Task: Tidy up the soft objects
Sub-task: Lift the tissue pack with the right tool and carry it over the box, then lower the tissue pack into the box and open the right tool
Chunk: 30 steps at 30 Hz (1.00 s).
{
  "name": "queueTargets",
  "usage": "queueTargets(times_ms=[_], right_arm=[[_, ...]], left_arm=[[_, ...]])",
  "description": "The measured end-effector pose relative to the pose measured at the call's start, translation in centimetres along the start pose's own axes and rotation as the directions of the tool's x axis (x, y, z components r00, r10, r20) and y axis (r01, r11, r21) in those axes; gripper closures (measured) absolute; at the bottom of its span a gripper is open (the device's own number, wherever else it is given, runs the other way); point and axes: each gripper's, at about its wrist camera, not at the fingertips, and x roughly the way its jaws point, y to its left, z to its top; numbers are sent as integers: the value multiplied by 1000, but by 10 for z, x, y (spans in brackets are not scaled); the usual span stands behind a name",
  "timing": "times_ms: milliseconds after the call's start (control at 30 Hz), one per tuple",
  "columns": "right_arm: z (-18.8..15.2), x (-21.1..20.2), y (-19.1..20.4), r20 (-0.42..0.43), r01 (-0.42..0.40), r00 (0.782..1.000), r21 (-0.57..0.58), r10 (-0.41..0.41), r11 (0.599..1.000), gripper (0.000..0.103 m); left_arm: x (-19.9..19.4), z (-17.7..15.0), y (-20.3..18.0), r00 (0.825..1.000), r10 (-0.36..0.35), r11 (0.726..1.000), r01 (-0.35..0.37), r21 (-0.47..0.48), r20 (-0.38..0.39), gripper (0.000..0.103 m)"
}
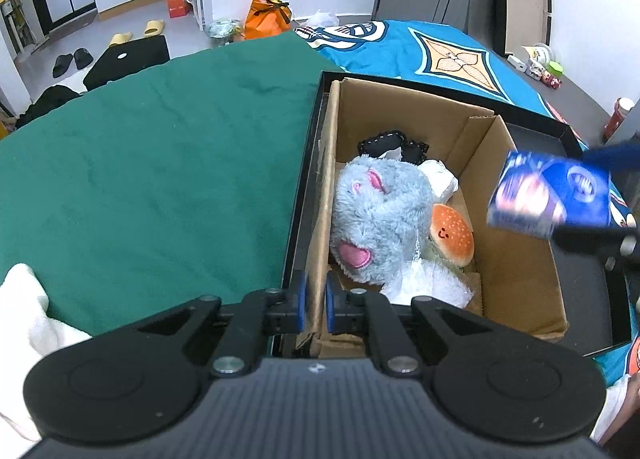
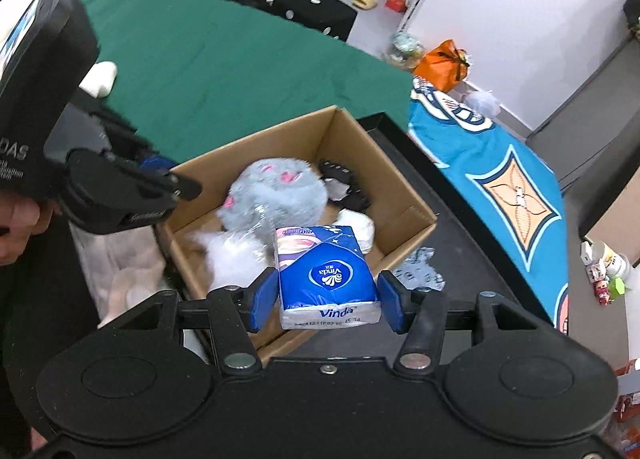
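Your left gripper [image 1: 314, 301] is clamped tight on the near wall of the cardboard box [image 1: 516, 259], pads either side of the flap; your right gripper [image 2: 326, 299] stands about half open around the blue tissue pack [image 2: 326, 279], carrying it above the box's near corner, not yet inside. The box already holds the grey plush [image 1: 376, 219], a burger toy [image 1: 452, 235] and a crinkled clear bag [image 1: 428, 283] (so free floor is mostly on the right side). The pack is soft and slick-wrapped; I judge it could slip or tilt in the pads if you swing fast; released too early, it may catch the rim and fall onto the black tray [image 2: 460, 219]. Pulling with the left could crumple the wall or drag the box.
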Motion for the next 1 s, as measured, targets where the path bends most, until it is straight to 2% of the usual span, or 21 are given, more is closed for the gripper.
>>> queueTargets(times_ms=[233, 700, 1000], right_arm=[[2, -3, 9, -13, -9, 1000, -41, 8, 999, 50], [2, -6, -2, 10, -50, 999, 8, 50, 999, 48], [-10, -6, -35, 31, -28, 999, 96, 25, 995, 47]], left_arm=[[-1, 1, 4, 1000, -11, 1000, 11, -17, 0, 94], [-1, 0, 6, 1000, -8, 1000, 8, -22, 0, 94], [1, 0, 4, 1000, 3, 1000, -3, -18, -5, 94]])
